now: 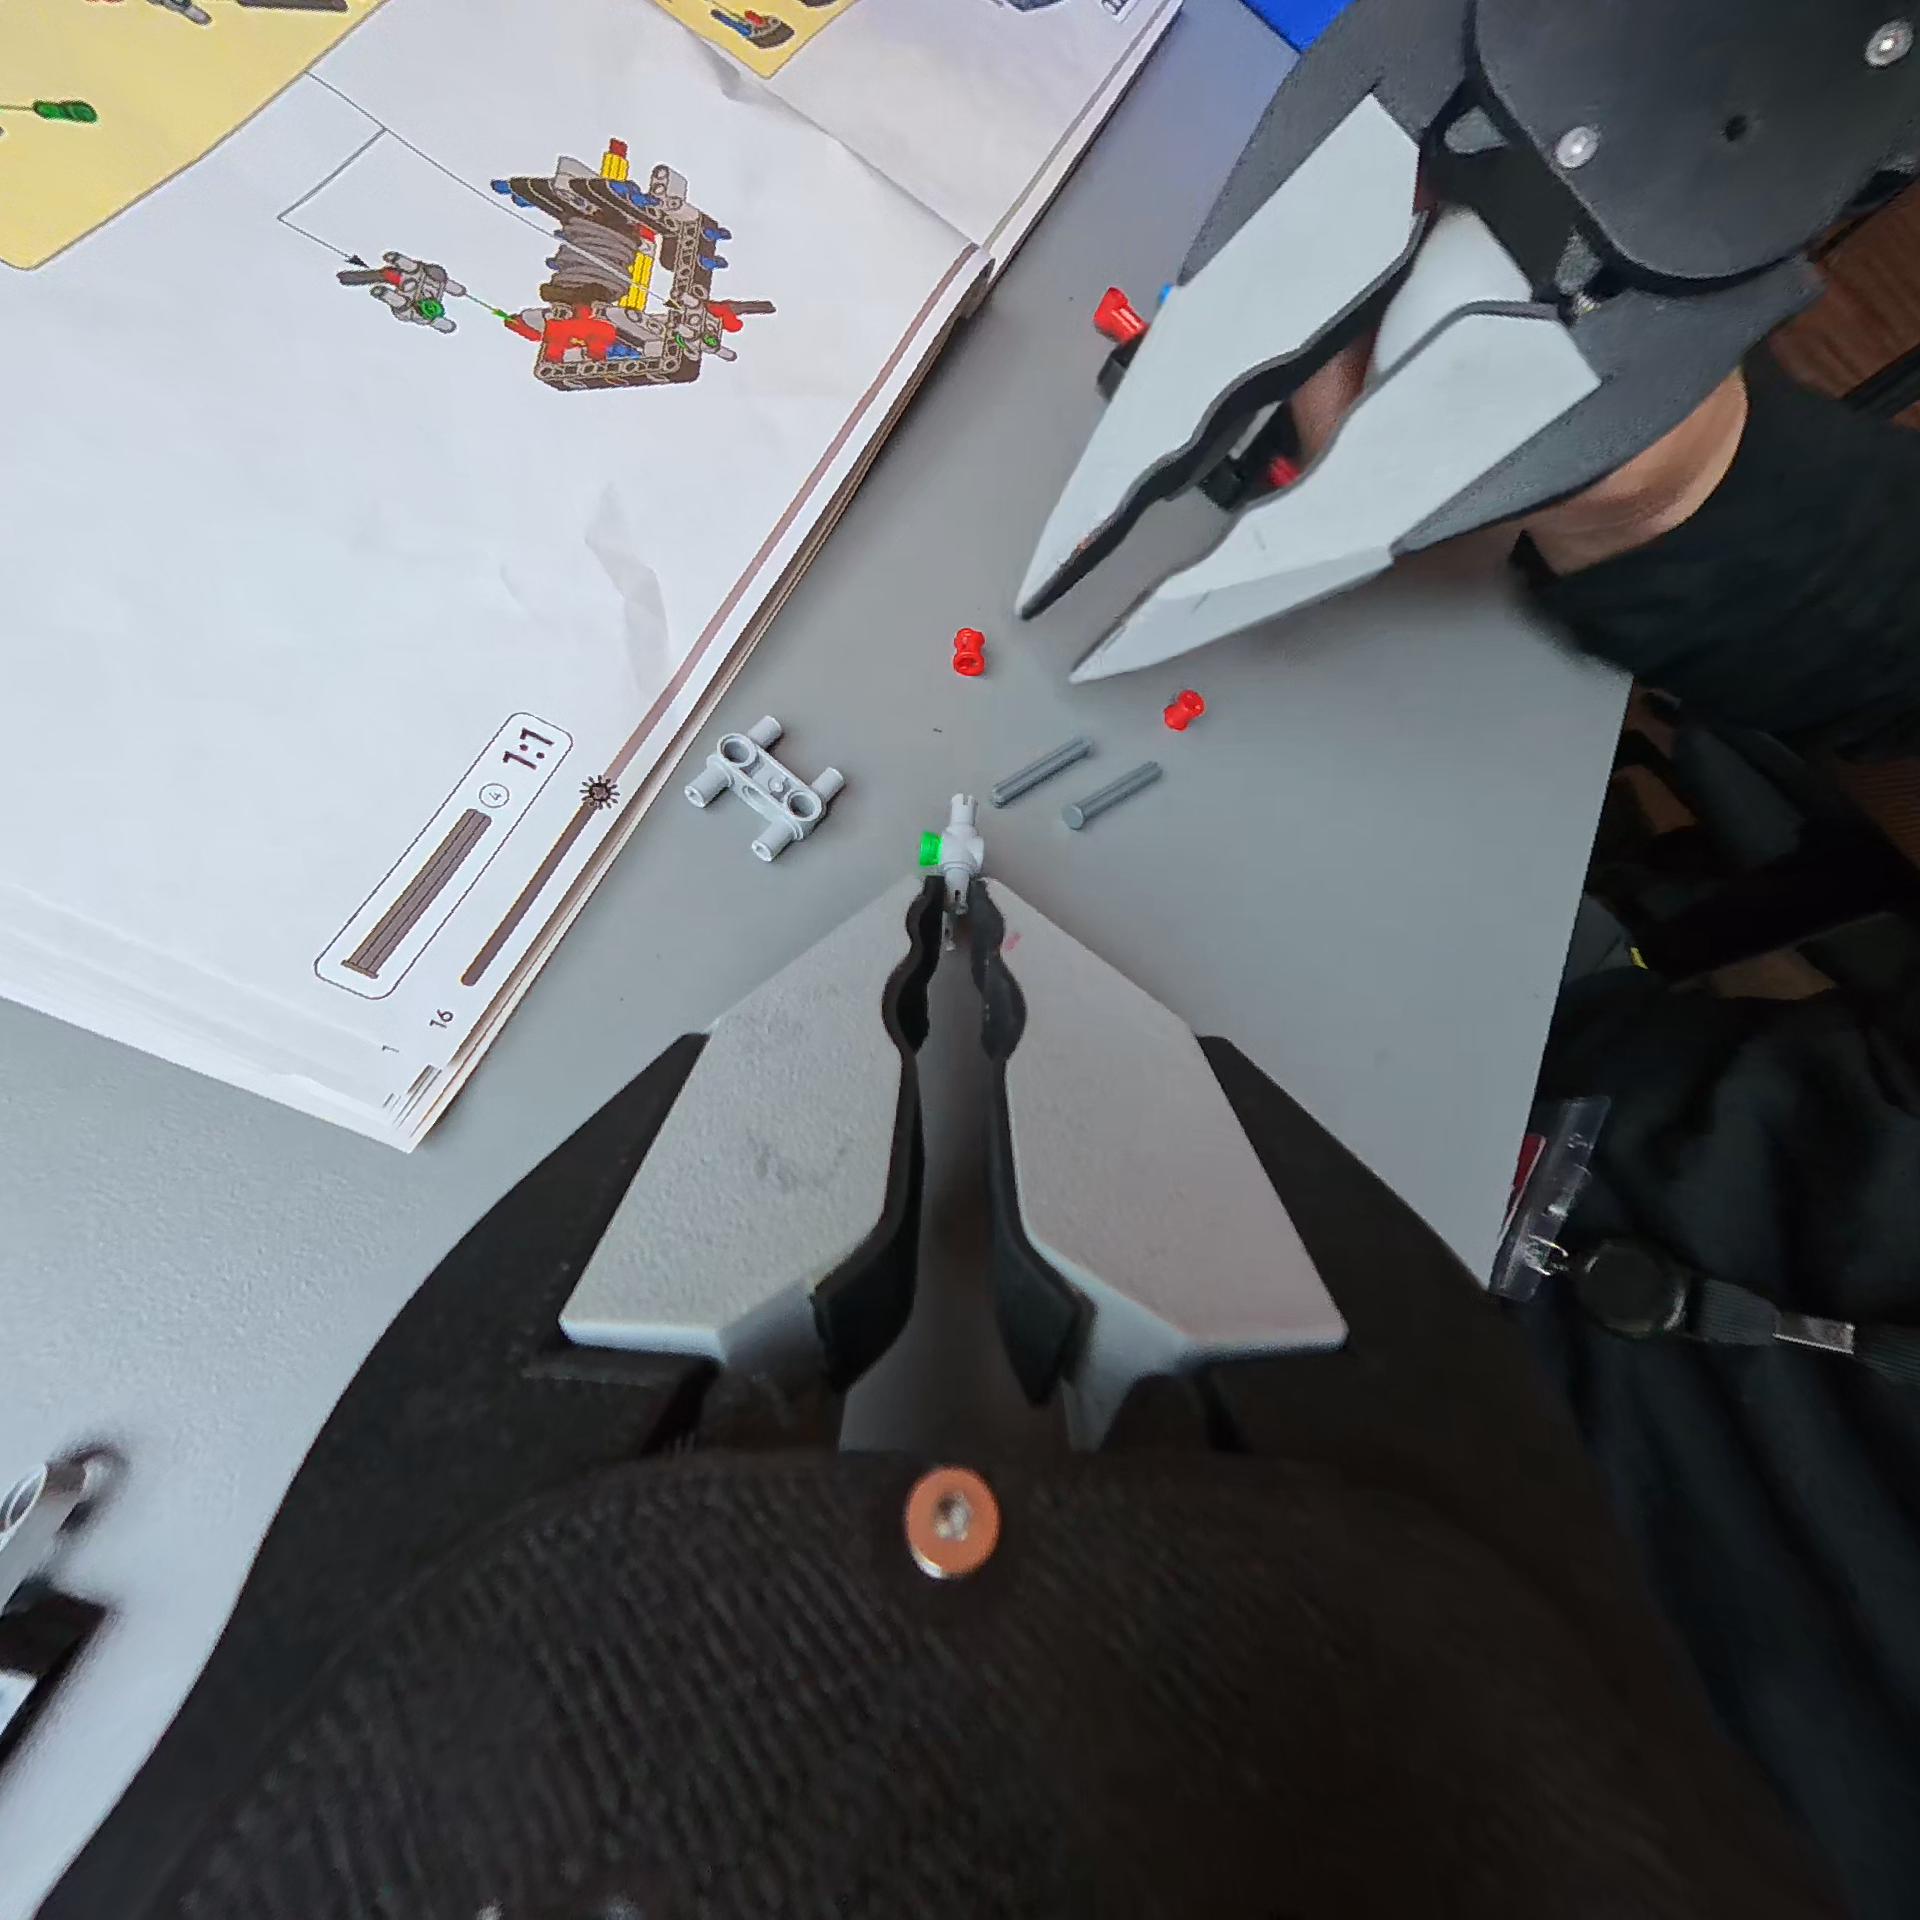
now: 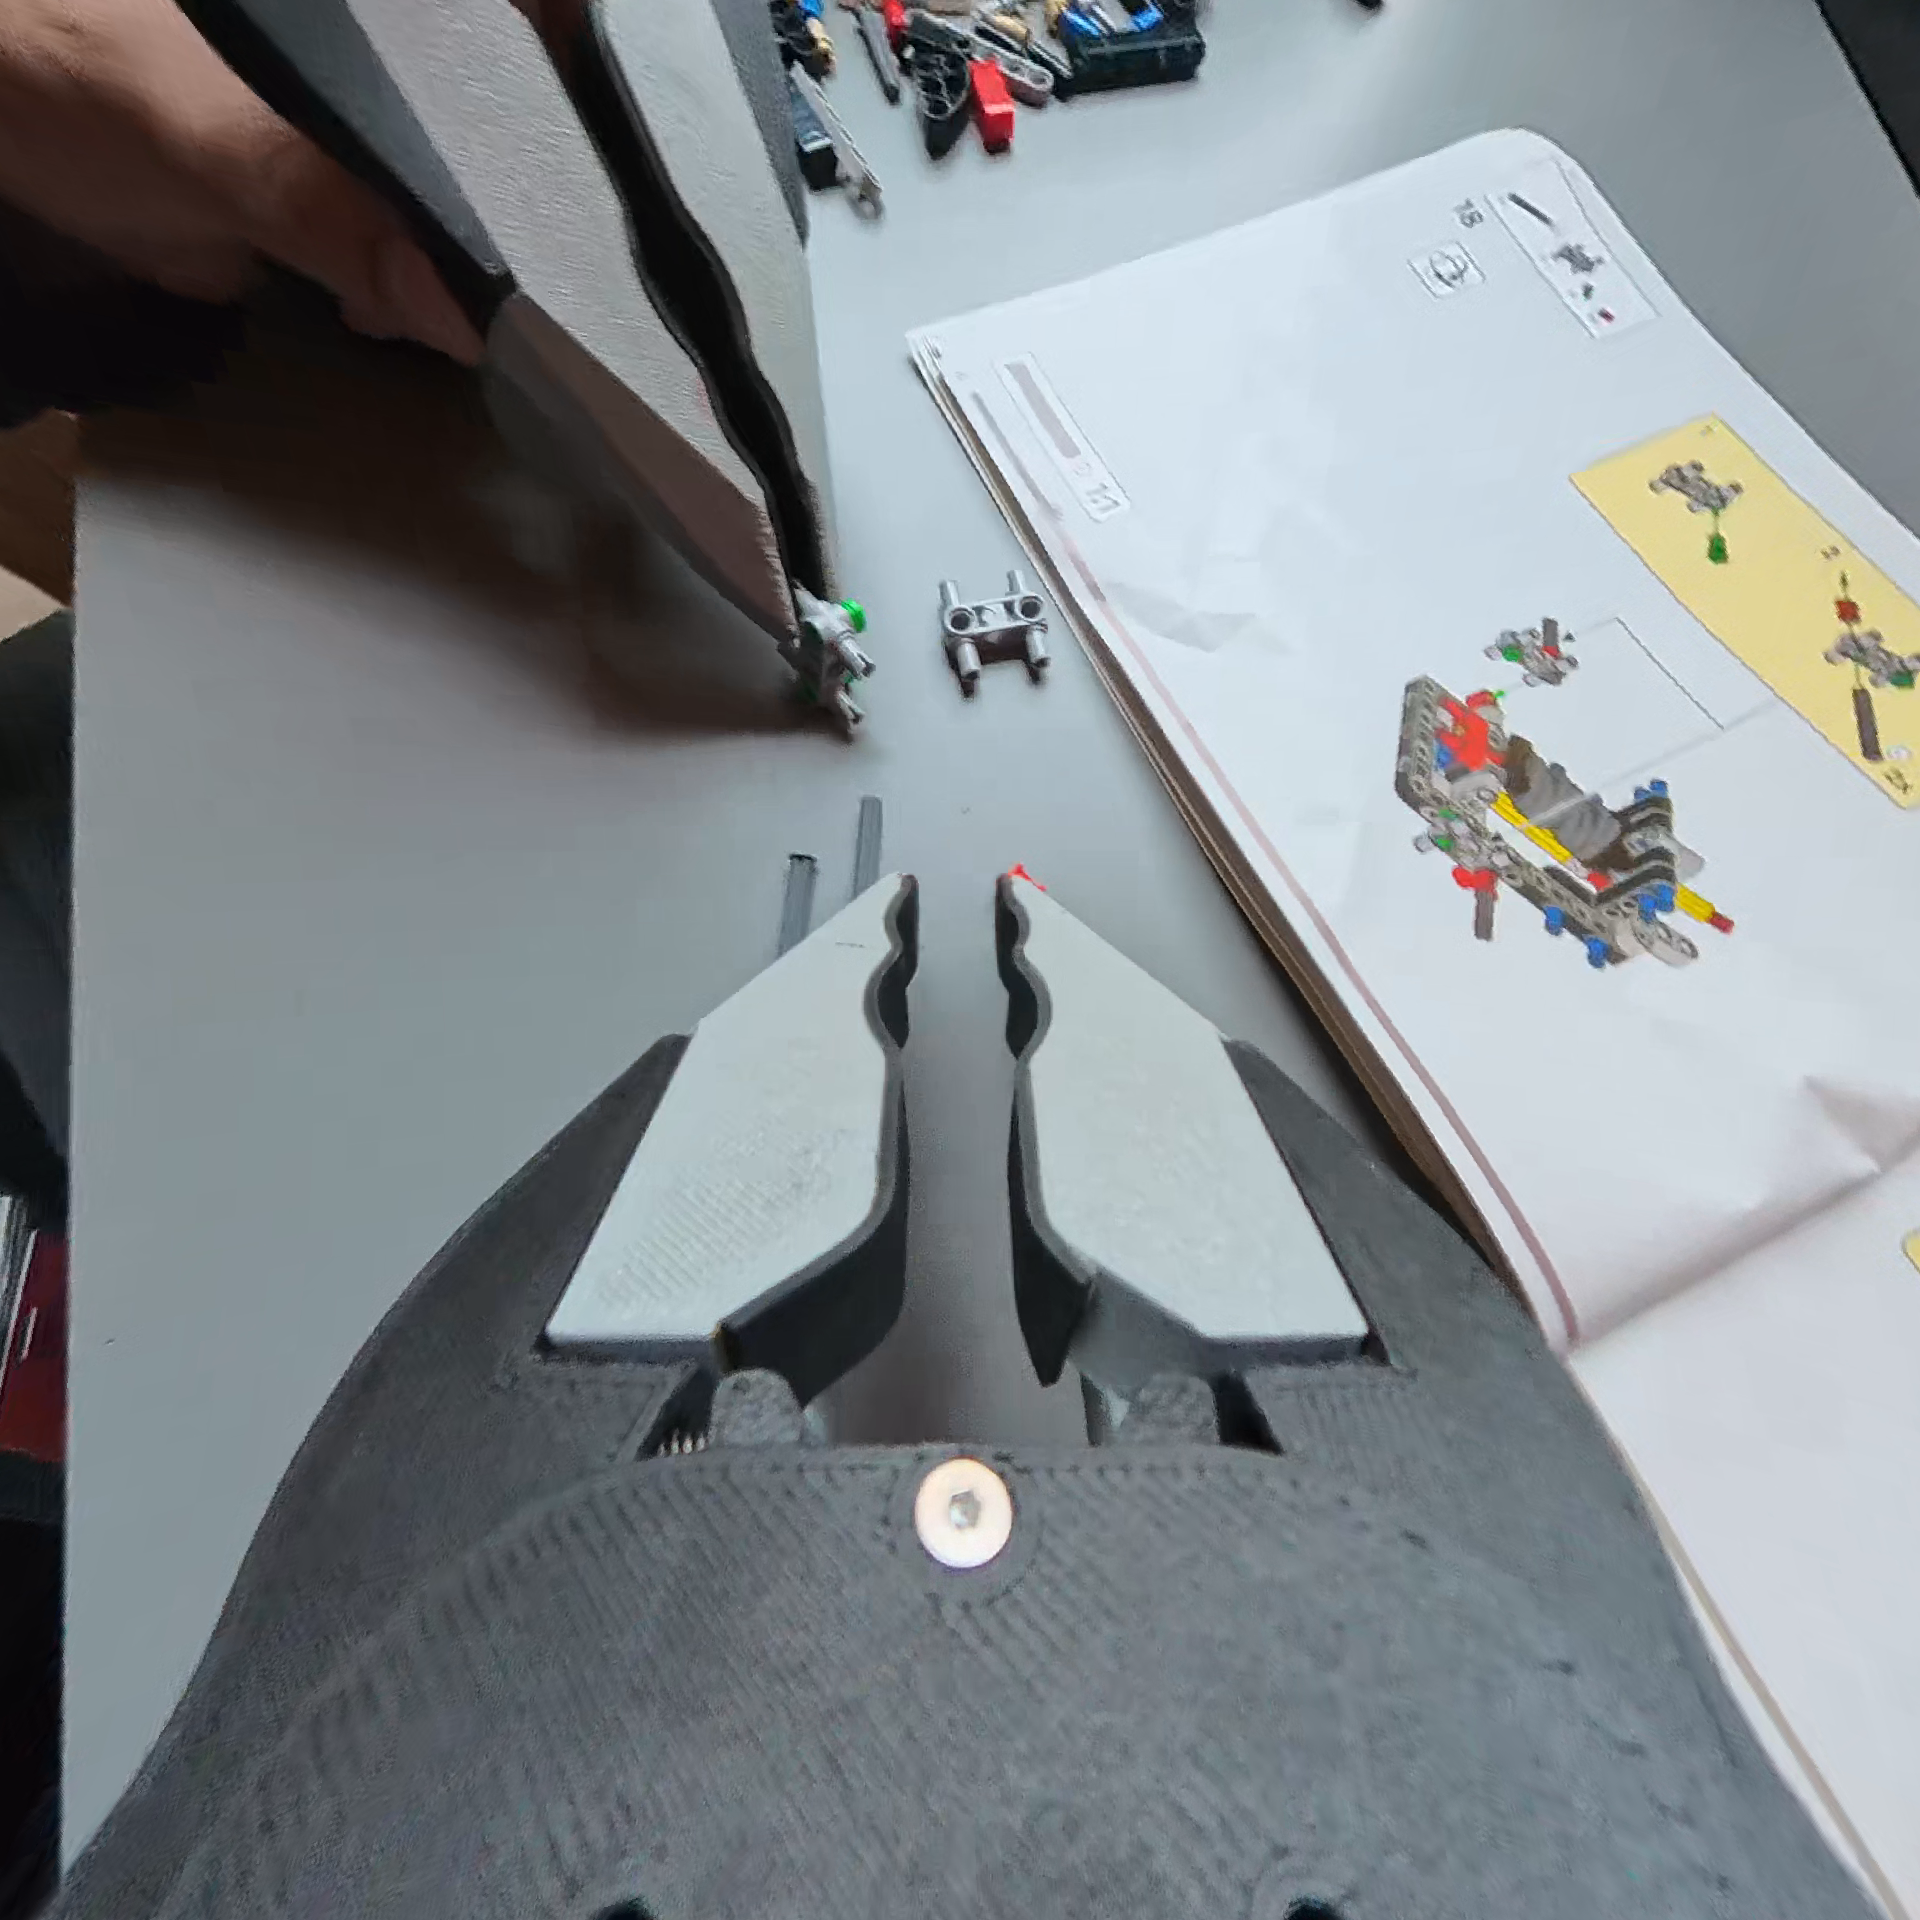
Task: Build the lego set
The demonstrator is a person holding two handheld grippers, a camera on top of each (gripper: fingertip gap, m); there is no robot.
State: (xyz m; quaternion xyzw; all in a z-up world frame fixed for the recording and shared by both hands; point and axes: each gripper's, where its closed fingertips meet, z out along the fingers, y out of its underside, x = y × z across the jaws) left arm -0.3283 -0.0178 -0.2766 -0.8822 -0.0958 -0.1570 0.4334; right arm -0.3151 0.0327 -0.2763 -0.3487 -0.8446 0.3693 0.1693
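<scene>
1. Instruction booklet (image 1: 468, 582) lies open on the grey table (image 1: 1351, 987), taking up the far-left of the left wrist view. The loose parts sit just off its edge. A pile of other lego pieces (image 2: 997, 62) is well apart at the far end of the table in the right wrist view.
2. R gripper (image 2: 956, 883): jaws apart w/ a clear gap, nothing between them. It hovers low over the table, tips pointing toward the parts.
3. L gripper (image 1: 954, 894): jaws together, clamped at the very tips on the small grey connector w/ green pin (image 1: 958, 844). The connector sticks out fwd of the tips, long axis roughly in line w/ the fingers, green pin off to one side.
4. H-shaped grey connector (image 1: 766, 787) lies flat between the booklet edge and the held piece, near the L tips, just to their left.
5. Two dark grey axles (image 1: 1075, 784) lie side by side, about parallel. In the right wrist view they're just beside the R gripper's left fingertip, long axes running roughly along the fingers. R is nearer to them than L.
6. Two red bushes (image 1: 968, 651), (image 1: 1183, 710) lie loose near the R tips; a red speck shows at the right fingertip in the right wrist view.
7. Judgement: next move likely R picking an axle or bush to mate w/ the held connector. A slight shift left would be needed, since the axles aren't between the jaws.
</scene>
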